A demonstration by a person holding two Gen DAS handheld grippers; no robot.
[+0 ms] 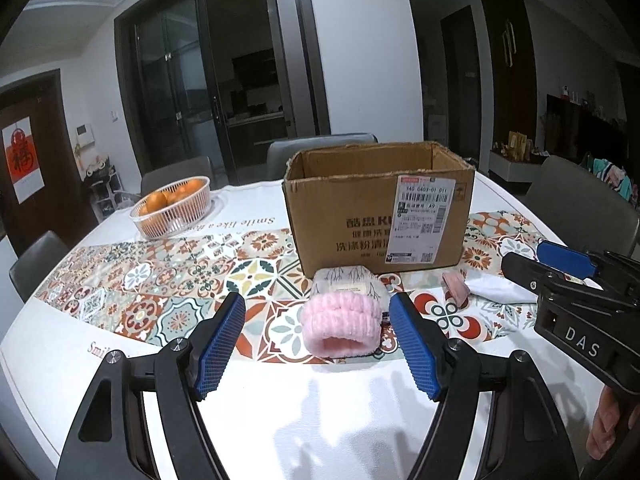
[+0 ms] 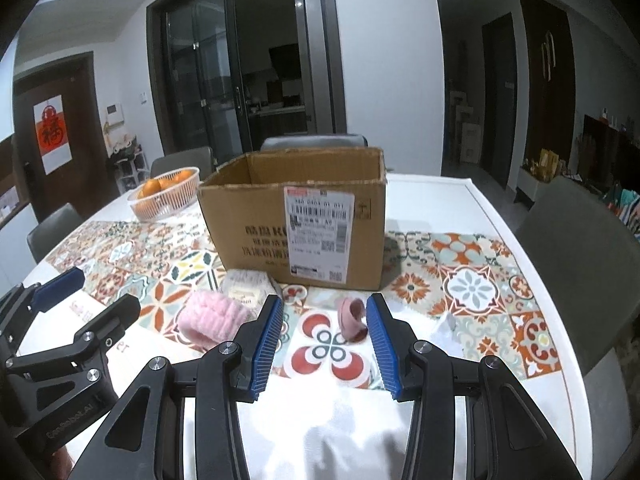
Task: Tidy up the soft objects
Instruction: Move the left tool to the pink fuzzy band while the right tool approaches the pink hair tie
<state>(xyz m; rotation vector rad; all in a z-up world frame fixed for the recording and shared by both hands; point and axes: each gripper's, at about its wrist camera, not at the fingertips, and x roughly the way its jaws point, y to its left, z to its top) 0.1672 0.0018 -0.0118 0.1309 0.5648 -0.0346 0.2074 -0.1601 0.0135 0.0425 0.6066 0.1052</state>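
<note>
soft objects are sitting in the lower middle of both frames, on the patterned table runner (image 1: 176,280) in front of the cardboard box (image 1: 380,208). pink fluffy band (image 1: 340,328) is lying between the blue pads of the left gripper (image 1: 318,346) but not touching them; jaws are standing wide, nothing gripped. in the right wrist view the small pink piece (image 2: 352,318) is lying just ahead of the right gripper (image 2: 325,340), jaws parted about halfway, also holding nothing.

risks, as i'm reading it:
- the band is soft and hollow, so a shallow pinch is likely grabbing only the top fuzz and letting it slip on the lift.
- the pale wrapped pack (image 1: 348,280) is touching the band's far side; closing too deep could be dragging both.
- the small pink piece is lying slightly off the right jaws' centre line; a pad could be nudging it away instead of trapping it.
- the two grippers are working close together, so they could be bumping each other.
- pads reaching the runner could be snagging and shifting it under the box.

hard to make out: box interior is hidden by its front wall. the white cloth (image 1: 496,288) at right is partly covered by the right gripper in the left wrist view and blown out in the other. the pack's label is unreadable. basket of oranges (image 1: 172,208) at upper left is staying out of the way.
</note>
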